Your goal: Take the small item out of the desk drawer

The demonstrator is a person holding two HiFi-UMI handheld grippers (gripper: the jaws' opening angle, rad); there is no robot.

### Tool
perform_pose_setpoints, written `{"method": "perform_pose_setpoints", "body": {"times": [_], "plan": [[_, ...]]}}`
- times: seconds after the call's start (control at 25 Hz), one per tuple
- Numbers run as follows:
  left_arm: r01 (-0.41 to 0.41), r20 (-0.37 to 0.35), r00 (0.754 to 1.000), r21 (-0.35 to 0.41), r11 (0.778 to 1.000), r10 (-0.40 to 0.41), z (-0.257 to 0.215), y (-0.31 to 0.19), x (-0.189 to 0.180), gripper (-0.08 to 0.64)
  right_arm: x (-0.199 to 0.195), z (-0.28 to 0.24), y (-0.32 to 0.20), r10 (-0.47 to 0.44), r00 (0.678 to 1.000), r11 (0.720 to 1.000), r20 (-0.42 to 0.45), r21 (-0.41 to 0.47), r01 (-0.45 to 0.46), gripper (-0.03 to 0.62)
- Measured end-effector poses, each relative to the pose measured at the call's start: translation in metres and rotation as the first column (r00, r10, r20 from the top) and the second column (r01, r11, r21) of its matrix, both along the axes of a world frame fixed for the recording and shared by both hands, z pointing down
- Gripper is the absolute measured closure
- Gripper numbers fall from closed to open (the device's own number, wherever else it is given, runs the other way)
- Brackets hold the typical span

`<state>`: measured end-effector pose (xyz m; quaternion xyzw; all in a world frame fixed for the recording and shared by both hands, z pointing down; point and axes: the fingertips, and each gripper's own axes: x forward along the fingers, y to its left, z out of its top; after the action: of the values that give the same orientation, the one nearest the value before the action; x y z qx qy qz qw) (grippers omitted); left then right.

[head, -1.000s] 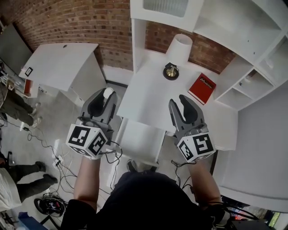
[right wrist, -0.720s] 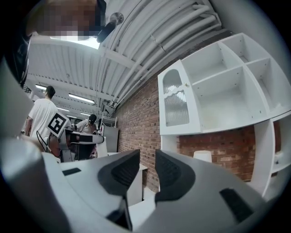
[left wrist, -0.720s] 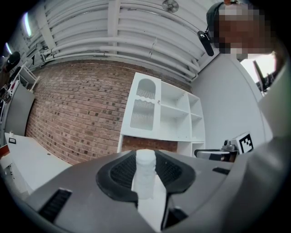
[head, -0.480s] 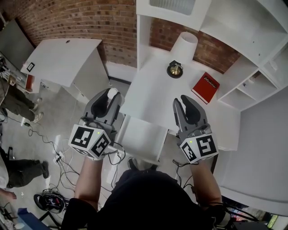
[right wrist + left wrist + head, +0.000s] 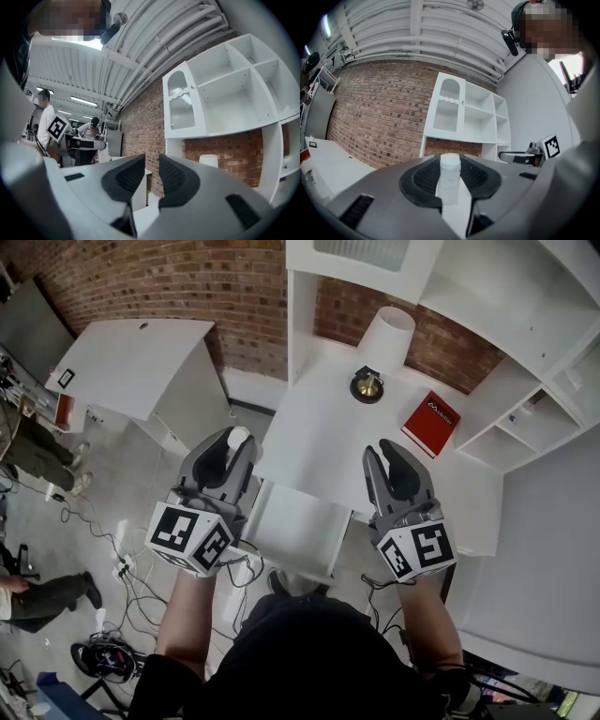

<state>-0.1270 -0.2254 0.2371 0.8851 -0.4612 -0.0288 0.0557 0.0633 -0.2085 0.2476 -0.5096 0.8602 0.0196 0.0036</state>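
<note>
Clamped between the pads of the left gripper (image 5: pixel 451 169): a small white bottle (image 5: pixel 450 180), with its cap poking just past the fingertips. Pinched from both sides, jaws closed onto it, no gap to the pads.

In the head view, held left of centre in the frame: left gripper (image 5: pixel 232 448) with the bottle (image 5: pixel 238 437) at its tip, up in the air, beside the left edge of the desk (image 5: pixel 319 437) and not touching it. Just right of and below the bottle: the drawer (image 5: pixel 300 526), pulled out from under the desk front, bottle clear of it and above it.

At right of centre: right gripper (image 5: pixel 386 454), raised over the desk's front edge, well apart from the bottle. Seen along its own jaws: right gripper (image 5: pixel 151 164) set narrow, a thin slit between the pads, nothing in it.

Further up the frame on the desk: a white lamp (image 5: pixel 386 338), a brass bell (image 5: pixel 367 385) in front of it, a red book (image 5: pixel 430 423) to the right. Lower left of the frame: cables (image 5: pixel 103 559) on the floor.
</note>
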Motion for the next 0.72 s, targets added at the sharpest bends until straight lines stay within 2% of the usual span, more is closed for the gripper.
{"method": "perform_pose_setpoints", "body": {"times": [0.72], "plan": [[-0.02,0.014,1.0,0.002,1.0,0.02,0.0022,-0.0023,0.0041,0.44,-0.0009,0.0027,-0.0026,0.009,1.0,1.0,-0.005,-0.013,-0.009,0.517]]}}
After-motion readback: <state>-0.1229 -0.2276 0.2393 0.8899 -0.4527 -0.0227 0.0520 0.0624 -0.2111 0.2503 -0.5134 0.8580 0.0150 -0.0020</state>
